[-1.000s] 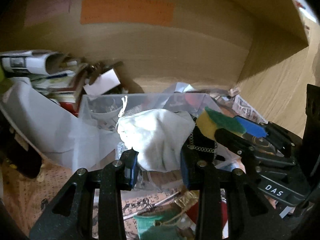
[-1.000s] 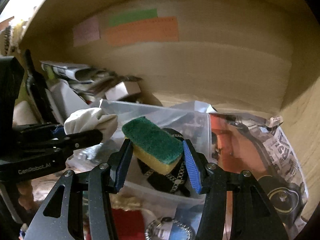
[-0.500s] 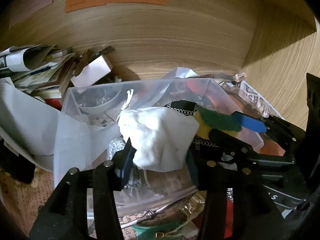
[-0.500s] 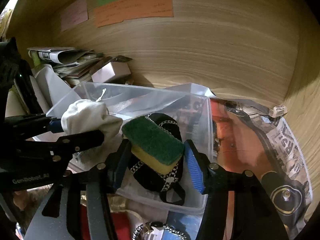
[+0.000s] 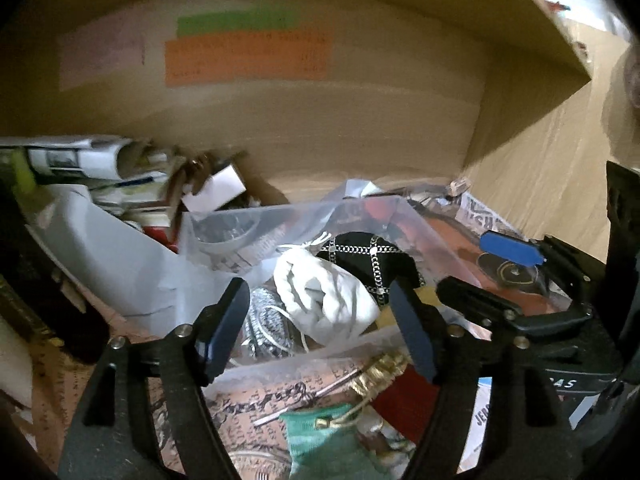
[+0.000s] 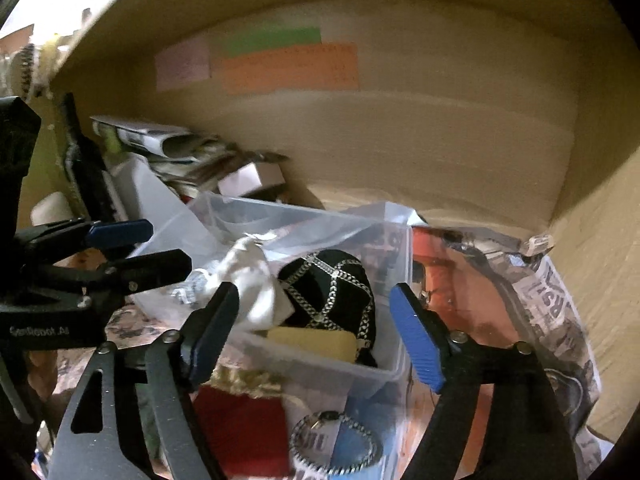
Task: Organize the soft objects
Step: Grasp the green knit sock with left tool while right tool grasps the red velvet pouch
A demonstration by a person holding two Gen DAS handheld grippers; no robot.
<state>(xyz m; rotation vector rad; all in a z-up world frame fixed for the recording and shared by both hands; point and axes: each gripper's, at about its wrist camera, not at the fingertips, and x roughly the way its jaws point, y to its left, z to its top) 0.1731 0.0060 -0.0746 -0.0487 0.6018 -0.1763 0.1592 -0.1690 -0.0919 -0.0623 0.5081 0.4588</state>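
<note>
A clear plastic bin (image 6: 320,356) sits on a wooden shelf; it also shows in the left wrist view (image 5: 280,216). Inside it lie a white cloth pouch (image 5: 328,300) (image 6: 256,284), a black chain-patterned bag (image 5: 368,256) (image 6: 332,284) and a yellow sponge (image 6: 316,342), its green side hidden. My left gripper (image 5: 320,332) is open and empty just in front of the pouch. My right gripper (image 6: 314,332) is open and empty above the bin's near wall, over the sponge. Each gripper shows in the other's view, the left (image 6: 136,248) and the right (image 5: 492,272).
Rolled newspapers (image 6: 160,140) and a small white box (image 5: 214,190) lie at the back left. A red-printed plastic bag (image 6: 500,288) lies right of the bin. A green pouch (image 5: 332,440), a gold tassel (image 5: 380,368) and a red item (image 6: 240,420) lie in front. Coloured notes (image 5: 244,56) are on the back wall.
Both grippers opened. The white pouch and the sponge dropped into the bin, and both grippers pulled back and up from it.
</note>
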